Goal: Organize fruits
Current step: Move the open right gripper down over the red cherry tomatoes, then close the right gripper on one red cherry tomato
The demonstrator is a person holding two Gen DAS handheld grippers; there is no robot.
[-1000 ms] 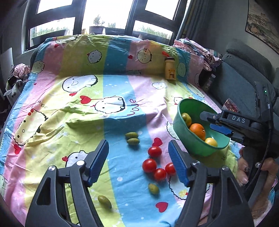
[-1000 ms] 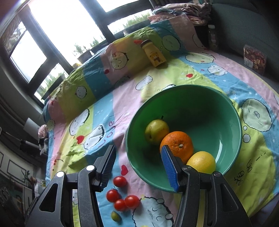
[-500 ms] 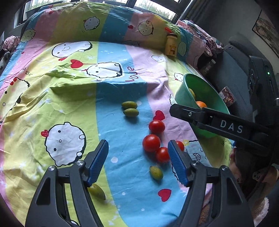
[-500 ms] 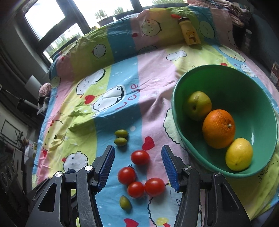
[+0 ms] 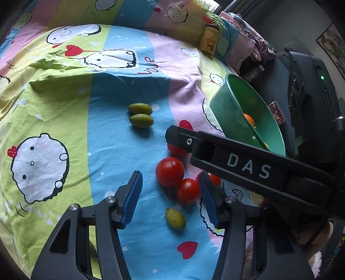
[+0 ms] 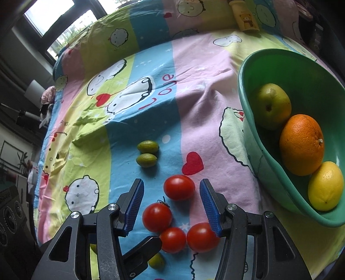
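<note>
Three fruits sat in the green bowl (image 6: pixel 248 90) at two o'clock; four tomatoes (image 6: pixel 179 187) awaited; both claws, left claw (image 5: pixel 170 193) and right claw (image 6: pixel 170 202), gaped empty.

On the bed sheet (image 6: pixel 194 90), four tomatoes (image 6: pixel 179 187) cluster near the front edge, the rearmost lying between the spread jaws of the right claw (image 6: pixel 170 202). Two small oval fruits (image 6: pixel 147 153) lie side by side behind and left of them, a third (image 5: pixel 175 218) in front. To the right, the bowl (image 6: pixel 248 133) holds a pear (image 6: pixel 272 105), an orange (image 6: pixel 301 144) and a lemon (image 6: pixel 325 186); a bottle (image 6: pixel 245 18) lies behind.
</note>
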